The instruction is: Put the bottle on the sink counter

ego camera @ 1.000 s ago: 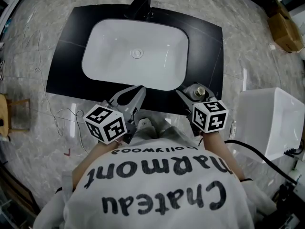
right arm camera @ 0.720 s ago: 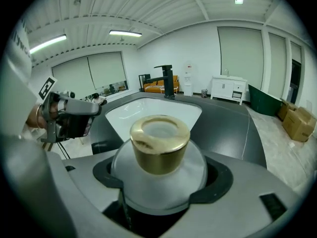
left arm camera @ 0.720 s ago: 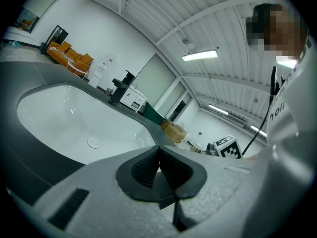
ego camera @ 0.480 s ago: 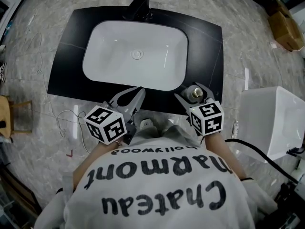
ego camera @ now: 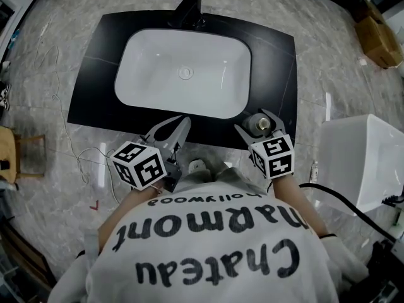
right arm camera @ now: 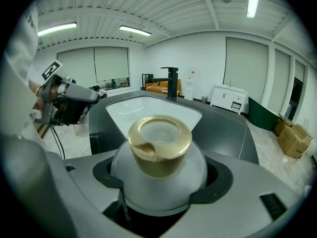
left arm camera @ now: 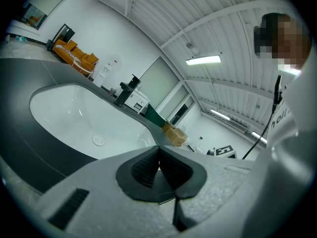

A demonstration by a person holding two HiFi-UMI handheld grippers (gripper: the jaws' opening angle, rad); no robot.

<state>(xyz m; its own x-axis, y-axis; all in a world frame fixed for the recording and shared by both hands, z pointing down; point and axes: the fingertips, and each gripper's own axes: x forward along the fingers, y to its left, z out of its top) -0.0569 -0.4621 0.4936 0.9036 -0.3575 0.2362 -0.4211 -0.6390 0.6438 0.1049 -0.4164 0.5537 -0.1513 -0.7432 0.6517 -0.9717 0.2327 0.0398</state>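
Observation:
A frosted white bottle [ego camera: 259,124] with a gold cap [right arm camera: 159,143] sits between the jaws of my right gripper [ego camera: 259,120], which is shut on its rounded body [right arm camera: 158,185]. It hangs over the front right part of the black sink counter [ego camera: 278,62], just right of the white basin [ego camera: 183,68]. I cannot tell whether the bottle touches the counter. My left gripper [ego camera: 182,121] is at the counter's front edge, left of the bottle. Its dark pads [left arm camera: 143,166] meet with nothing between them.
A black faucet [ego camera: 189,5] stands behind the basin. A white tub [ego camera: 360,163] is on the floor to the right, with a cardboard box [ego camera: 379,40] beyond it. A thin cable [ego camera: 76,156] and a wooden stool [ego camera: 12,150] lie to the left.
Both grippers stay nearly where they were. The right one, with the bottle, has edged slightly left; the head view has shifted a little.

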